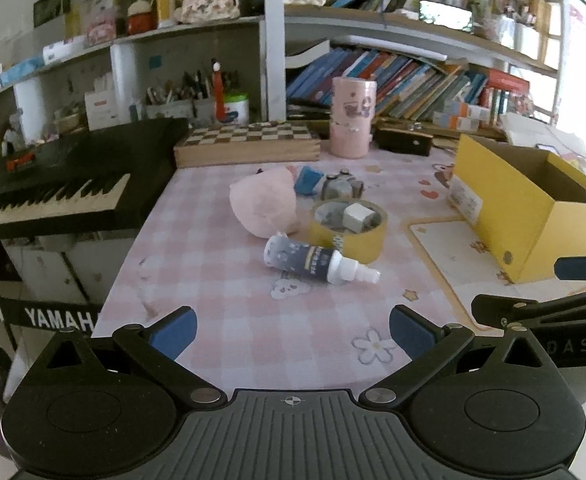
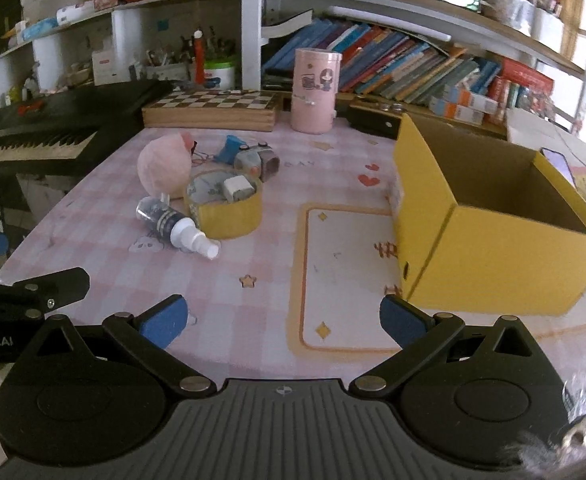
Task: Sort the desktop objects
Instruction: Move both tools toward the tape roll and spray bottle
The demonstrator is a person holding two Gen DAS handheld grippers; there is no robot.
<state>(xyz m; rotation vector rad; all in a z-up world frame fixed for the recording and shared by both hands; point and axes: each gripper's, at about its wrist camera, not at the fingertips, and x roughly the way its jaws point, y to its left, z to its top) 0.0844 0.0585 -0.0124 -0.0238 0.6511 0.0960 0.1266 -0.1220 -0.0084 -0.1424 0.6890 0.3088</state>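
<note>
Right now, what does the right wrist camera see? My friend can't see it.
The open right gripper hovers over a pink checked table. Ahead lie a spray bottle, a yellow tape roll and an open yellow box.

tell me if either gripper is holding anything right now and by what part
Nothing is held. The left gripper and right gripper are both open over the table, with only tablecloth between their fingers.
</note>
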